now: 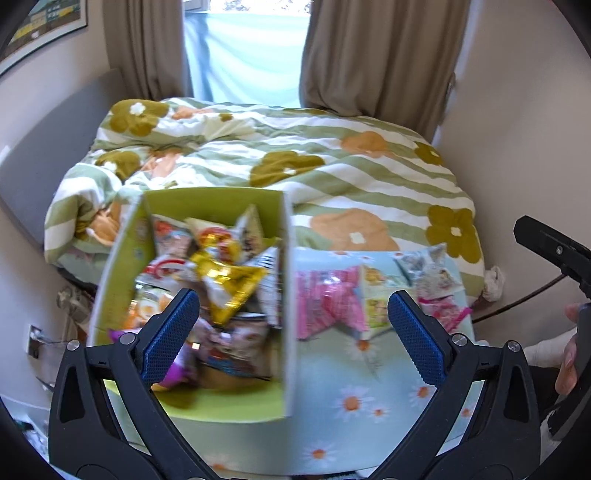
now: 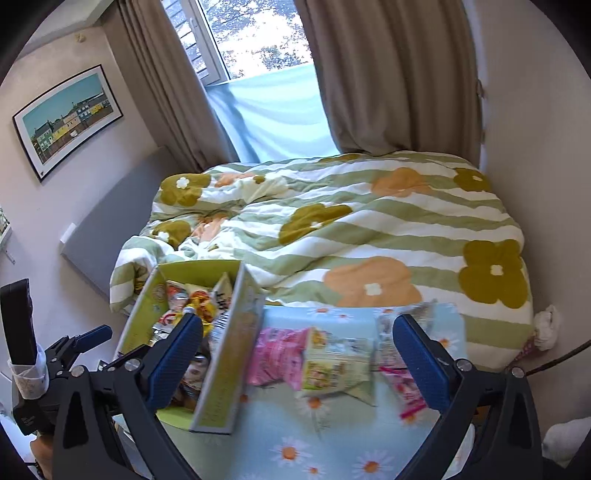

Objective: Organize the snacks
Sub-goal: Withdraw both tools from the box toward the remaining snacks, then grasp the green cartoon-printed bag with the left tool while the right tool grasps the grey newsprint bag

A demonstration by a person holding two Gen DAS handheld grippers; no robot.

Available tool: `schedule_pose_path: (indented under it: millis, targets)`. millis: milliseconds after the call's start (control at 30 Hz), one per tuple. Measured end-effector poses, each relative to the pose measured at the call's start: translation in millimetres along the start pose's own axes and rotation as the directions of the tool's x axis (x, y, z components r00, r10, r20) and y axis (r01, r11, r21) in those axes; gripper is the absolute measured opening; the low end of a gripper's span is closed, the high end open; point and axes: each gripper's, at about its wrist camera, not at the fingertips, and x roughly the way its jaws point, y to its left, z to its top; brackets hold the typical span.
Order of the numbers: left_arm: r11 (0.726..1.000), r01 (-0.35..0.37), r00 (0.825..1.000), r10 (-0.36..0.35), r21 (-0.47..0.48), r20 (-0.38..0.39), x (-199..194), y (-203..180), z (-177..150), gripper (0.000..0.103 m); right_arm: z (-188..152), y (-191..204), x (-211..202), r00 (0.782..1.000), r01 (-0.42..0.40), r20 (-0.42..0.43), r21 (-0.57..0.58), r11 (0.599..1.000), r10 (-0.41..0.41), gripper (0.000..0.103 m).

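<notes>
A lime-green cardboard box [image 1: 214, 201] [image 2: 221, 373] stands on a pale blue daisy-print surface [image 1: 354, 402] [image 2: 332, 435] and holds several snack packets, a gold one [image 1: 229, 280] on top. Right of the box lie loose packets: a pink one [image 1: 328, 306] [image 2: 277, 350], a green-and-white one [image 1: 376, 295] [image 2: 332, 363] and a pink-and-silver one [image 1: 436, 284] [image 2: 400, 387]. My left gripper [image 1: 291, 332] is open above the box's right wall, empty. My right gripper [image 2: 297, 356] is open over the loose packets, empty. The left gripper [image 2: 92, 338] also shows at the right wrist view's left edge.
Behind the surface is a bed with a striped floral duvet [image 1: 295, 155] [image 2: 369, 229]. Beige curtains [image 2: 391, 74] frame a window [image 2: 255, 33]. A framed picture [image 2: 66, 118] hangs on the left wall. A person's hand [image 1: 570, 354] holds the right gripper at the left wrist view's right edge.
</notes>
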Motion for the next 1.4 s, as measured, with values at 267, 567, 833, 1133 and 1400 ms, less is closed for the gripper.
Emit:
schedule_pose_path:
  millis: [267, 567, 833, 1133, 1400]
  targets:
    - [0.999, 0.036, 0.997, -0.035, 0.022, -0.070, 40, -68, -9, 0.101, -2, -71, -7, 1.000, 0.016, -0.008, 0.015, 1.000, -0.016, 0.103]
    - [0.995, 0.086, 0.977, -0.074, 0.053, -0.199, 127, -126, -5, 0.101, -9, -147, 50, 0.994, 0.014, -0.113, 0.081, 0.997, -0.005, 0.103]
    - [0.995, 0.062, 0.952, -0.034, 0.084, -0.303, 202, -153, -9, 0.101, -20, -186, 123, 0.973, -0.029, -0.221, 0.159, 0.987, 0.065, 0.103]
    - [0.985, -0.014, 0.942, 0.071, 0.173, -0.328, 240, -165, -26, 0.101, -36, -197, 180, 0.942, -0.076, -0.305, 0.220, 0.973, 0.143, 0.103]
    - [0.988, 0.019, 0.935, 0.037, 0.154, -0.353, 248, -159, -40, 0.091, -44, -194, 209, 0.918, -0.097, -0.358, 0.210, 0.973, 0.168, 0.103]
